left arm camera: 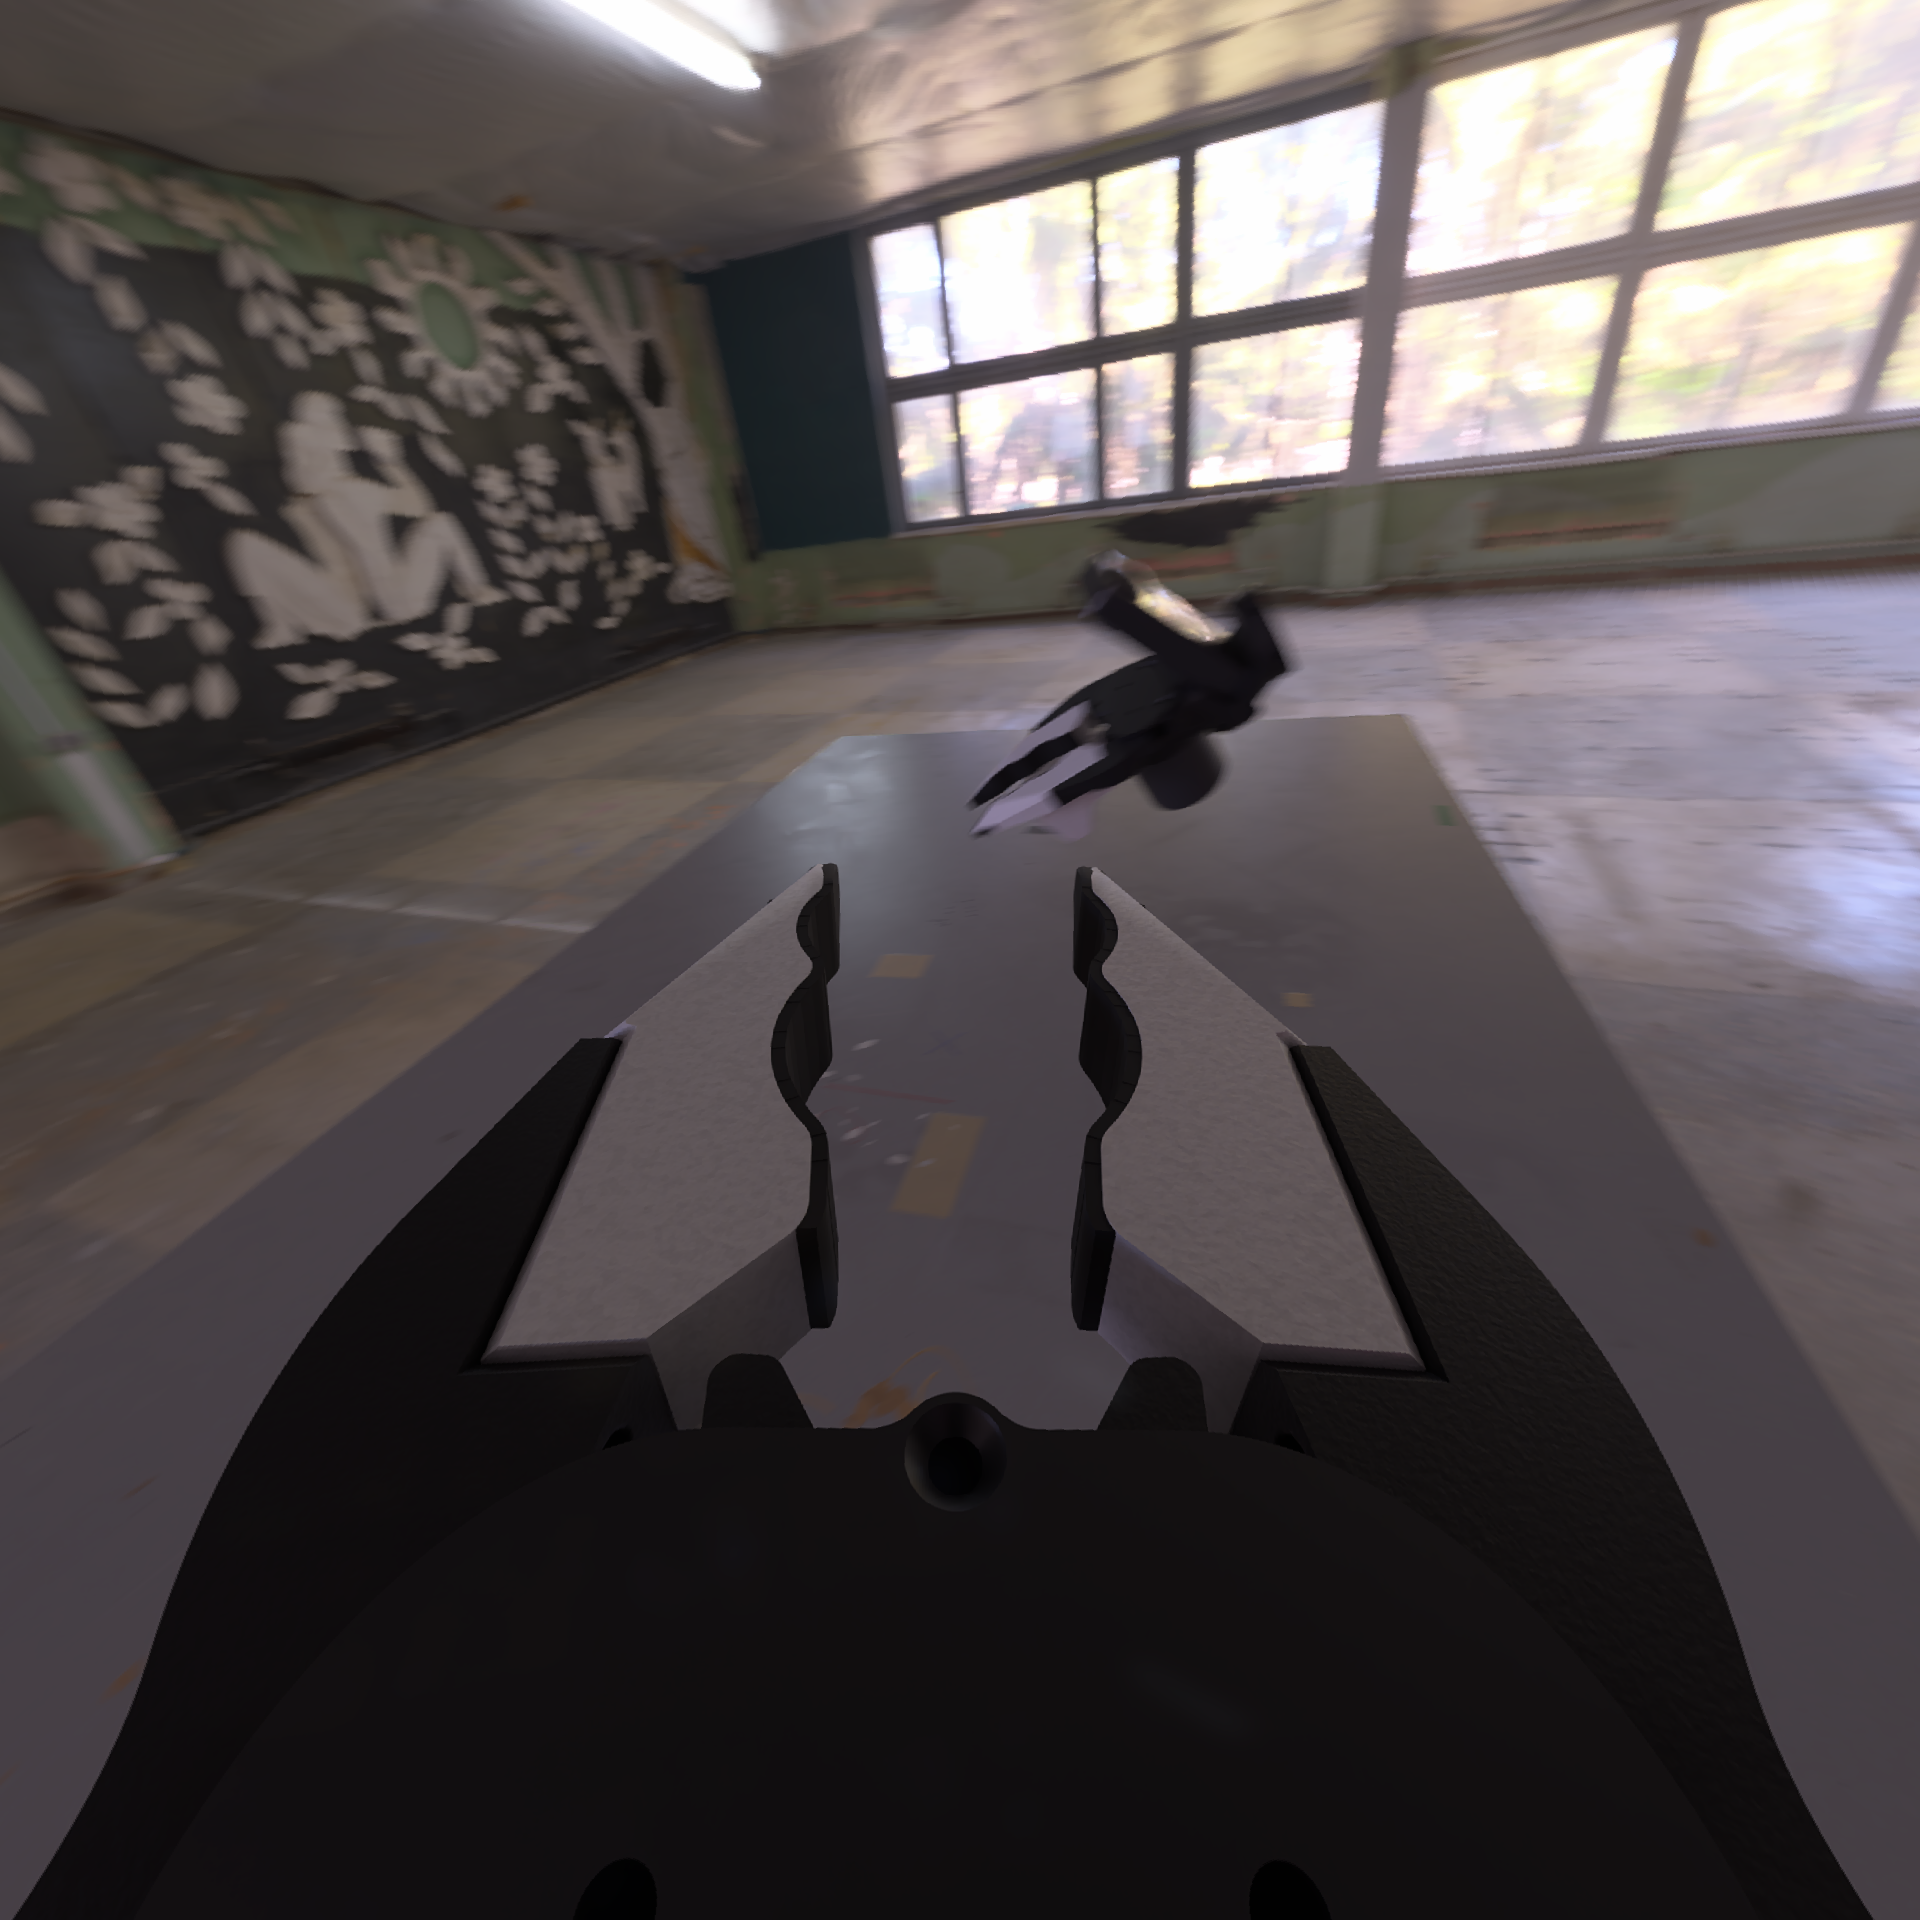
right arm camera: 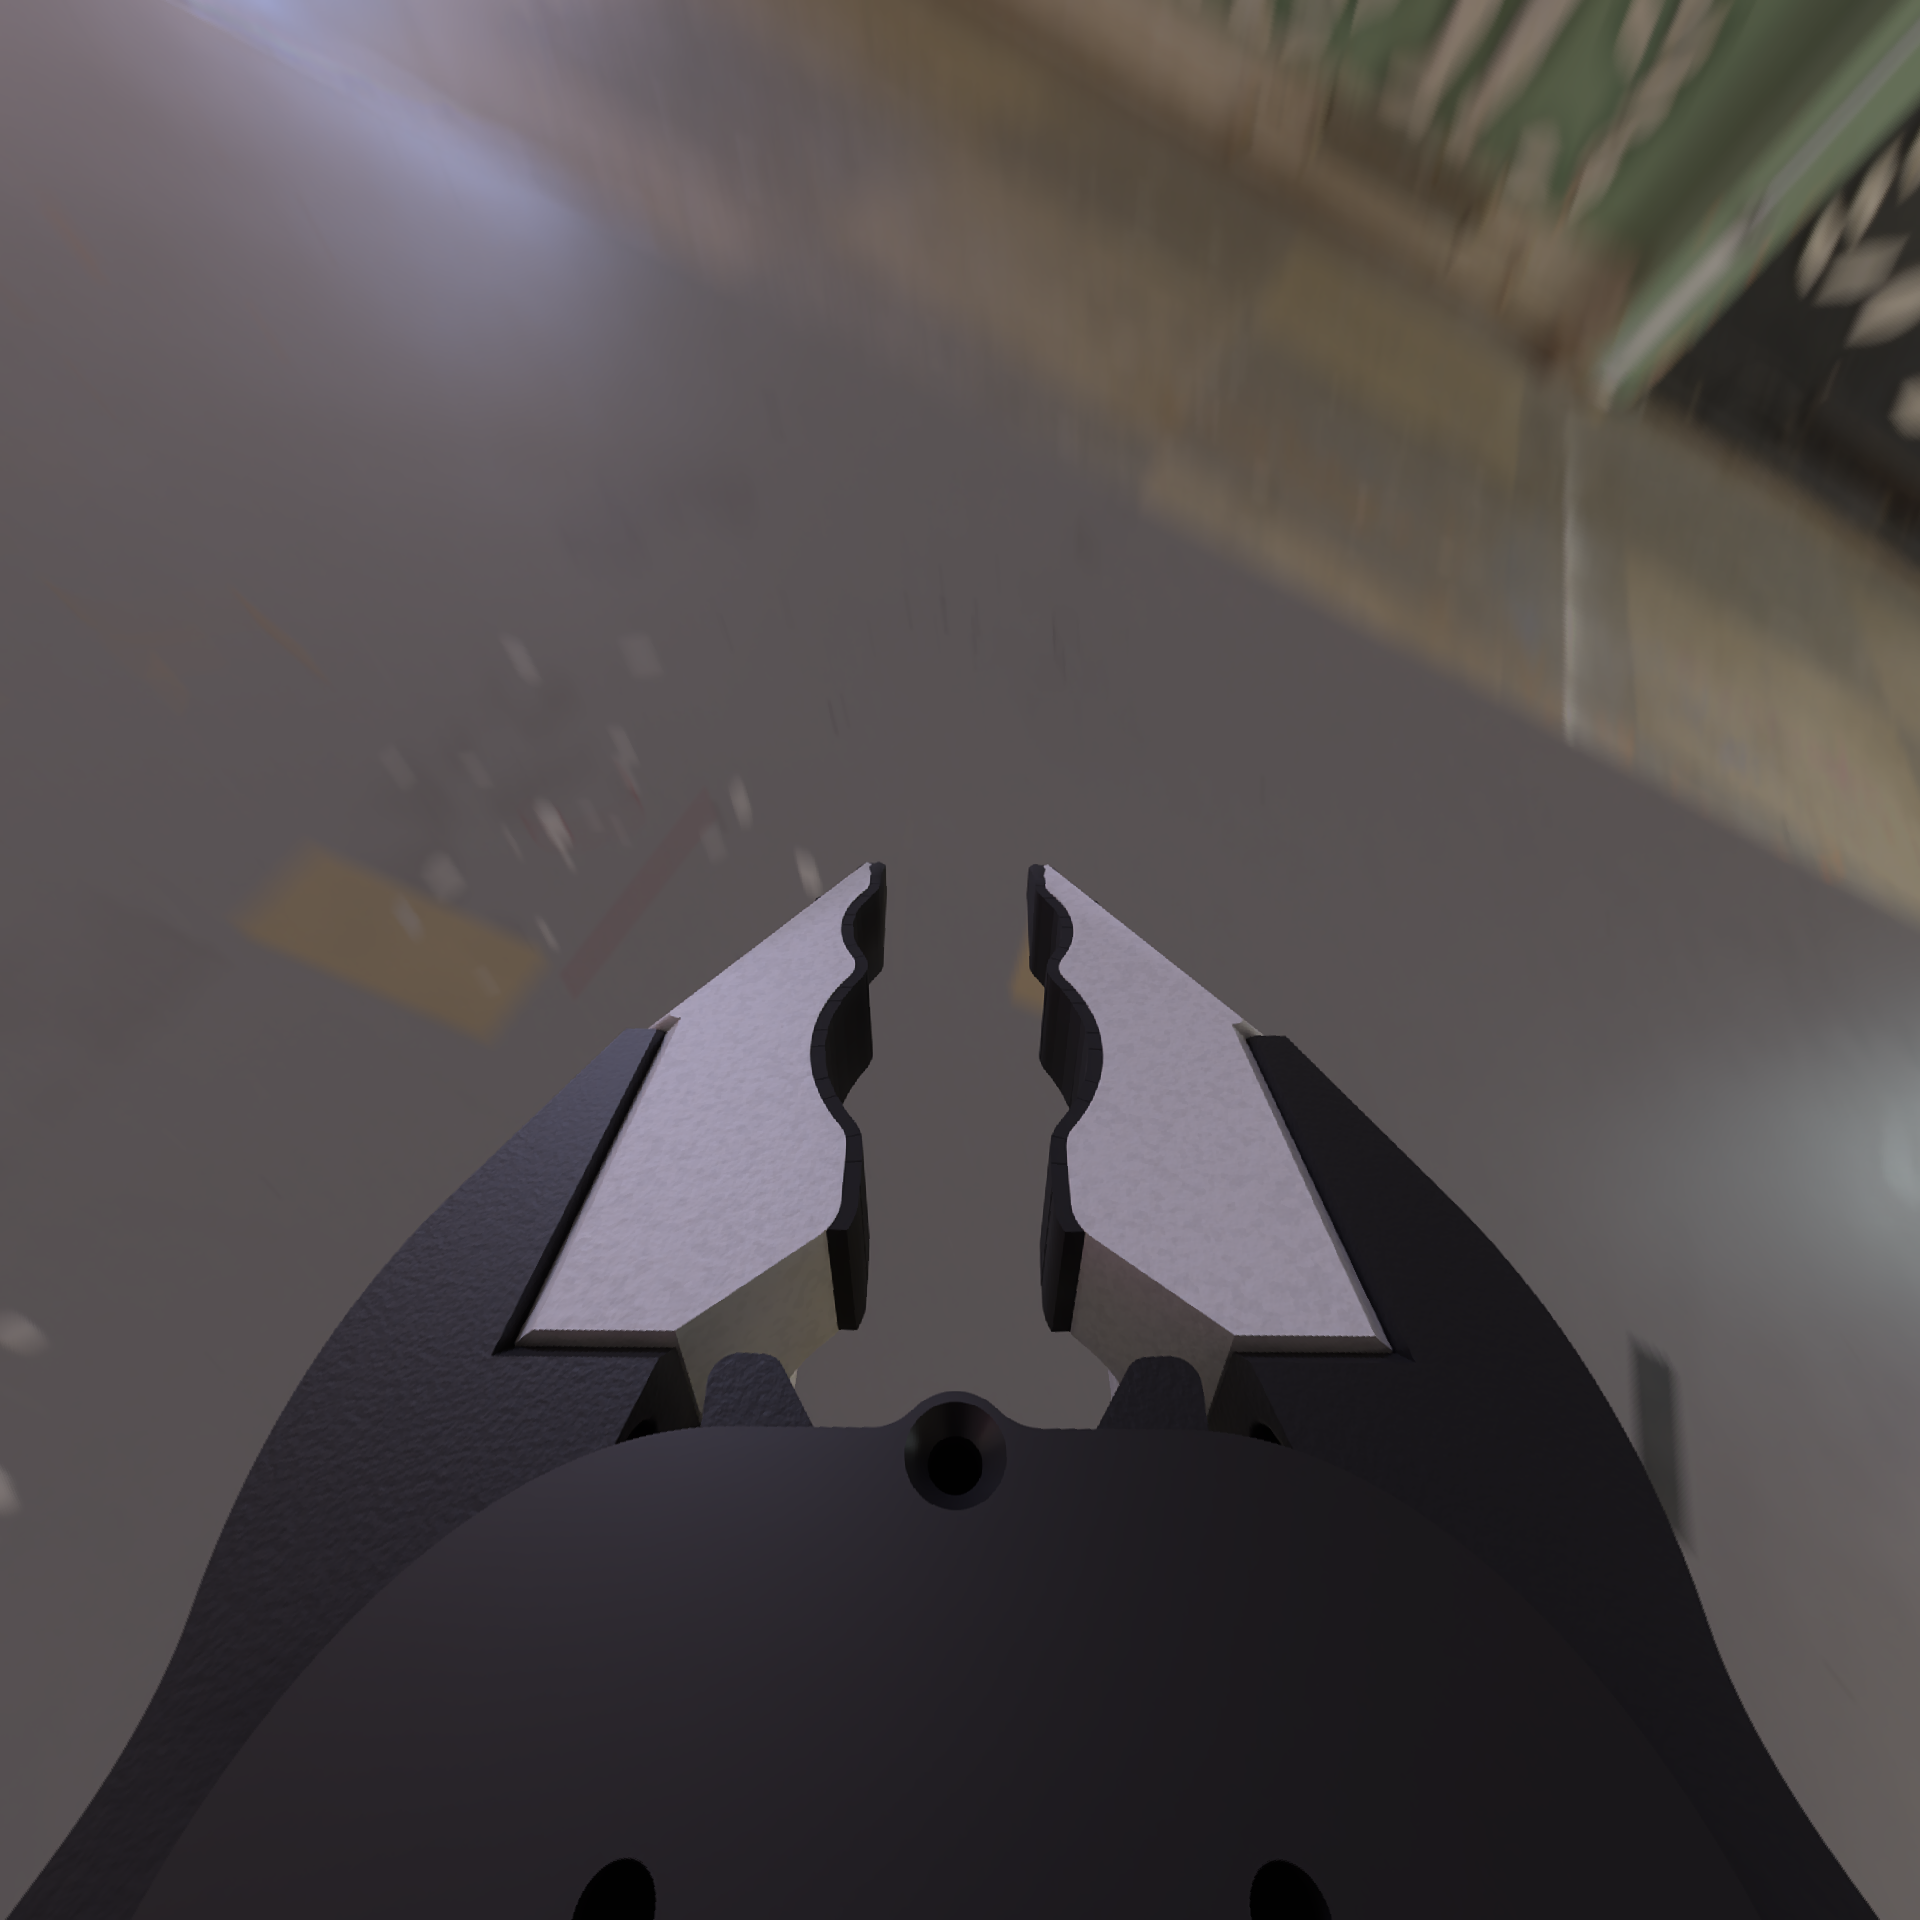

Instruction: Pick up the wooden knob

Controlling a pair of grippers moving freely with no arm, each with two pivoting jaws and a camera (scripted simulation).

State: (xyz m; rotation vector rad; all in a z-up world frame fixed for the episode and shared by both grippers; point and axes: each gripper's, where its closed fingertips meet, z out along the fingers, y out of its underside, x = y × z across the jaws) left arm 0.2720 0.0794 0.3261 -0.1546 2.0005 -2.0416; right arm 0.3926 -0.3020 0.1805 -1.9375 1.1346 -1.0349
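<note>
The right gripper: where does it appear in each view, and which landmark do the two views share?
Left wrist view: the right gripper is upper centre-right, blurred, over the far end of the grey table.
Right wrist view: it fills the bottom centre, fingers apart.
Shared landmark: the yellow patch on the table.

Left wrist: level along table (left arm camera: 1299, 935); right wrist: close, downward; table shared.

The right gripper (left arm camera: 1013, 810) hangs over the table's (left arm camera: 1351, 935) far end.
</note>
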